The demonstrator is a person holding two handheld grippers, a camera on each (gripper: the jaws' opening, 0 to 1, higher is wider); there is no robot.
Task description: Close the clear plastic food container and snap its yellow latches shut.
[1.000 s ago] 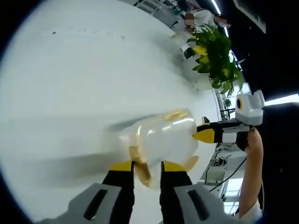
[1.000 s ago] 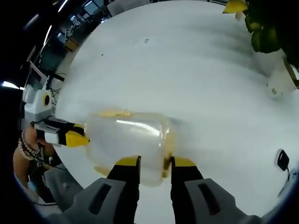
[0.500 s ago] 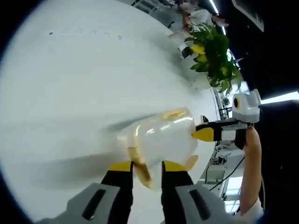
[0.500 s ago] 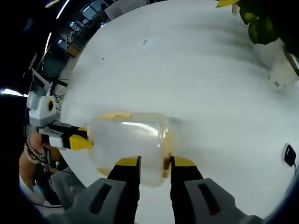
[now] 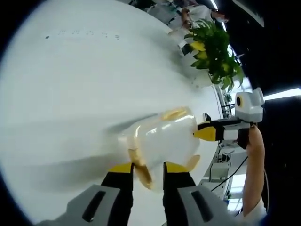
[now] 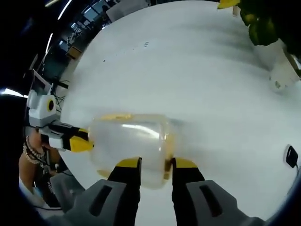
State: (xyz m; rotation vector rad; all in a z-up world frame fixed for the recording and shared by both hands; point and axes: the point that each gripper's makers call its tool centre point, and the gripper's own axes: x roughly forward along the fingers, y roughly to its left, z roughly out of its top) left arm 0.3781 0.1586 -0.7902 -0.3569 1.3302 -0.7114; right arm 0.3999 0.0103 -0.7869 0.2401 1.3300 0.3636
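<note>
Both ends of the clear container [image 5: 162,139] on the white table [image 5: 70,84] are pinched, left gripper [image 5: 148,165] and right gripper [image 6: 156,161] each nearly closed over a yellow latch [image 5: 141,169], so 1 uneven squeeze could probably skid it or leave a latch unsnapped.

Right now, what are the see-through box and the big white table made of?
The box looks like clear, glossy plastic: the table shows through it and light glints on top. Its latches look like yellow plastic. The table is smooth, matte white, perhaps laminate; I can't tell for sure.
</note>
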